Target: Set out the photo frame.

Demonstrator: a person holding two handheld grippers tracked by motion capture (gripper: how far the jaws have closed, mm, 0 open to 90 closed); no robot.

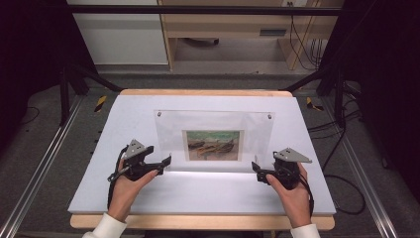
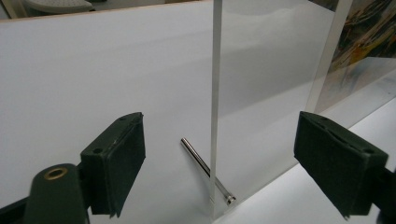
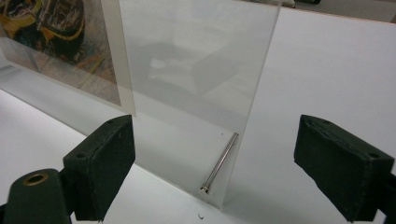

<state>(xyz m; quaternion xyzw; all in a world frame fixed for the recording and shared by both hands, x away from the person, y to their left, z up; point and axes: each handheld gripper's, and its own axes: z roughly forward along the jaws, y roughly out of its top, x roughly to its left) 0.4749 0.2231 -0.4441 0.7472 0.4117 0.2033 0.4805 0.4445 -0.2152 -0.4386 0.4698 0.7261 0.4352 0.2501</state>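
— High view first: clear acrylic frame (image 1: 213, 139) stands upright mid-table on the white board (image 1: 198, 198), picture (image 1: 214, 145) inside. Left gripper (image 1: 166, 161) at its 8 o'clock corner, right gripper (image 1: 255, 165) at 4 o'clock.

— Jaws?

— Both spread wide, pinching nothing (each straddles a panel edge). 2 metal pins (image 2: 205, 170) (image 3: 219, 163) lean at the frame's foot.

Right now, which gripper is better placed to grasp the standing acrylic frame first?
Left, slightly: in the left gripper view the acrylic frame edge stands between its open jaws; the right gripper is open too.
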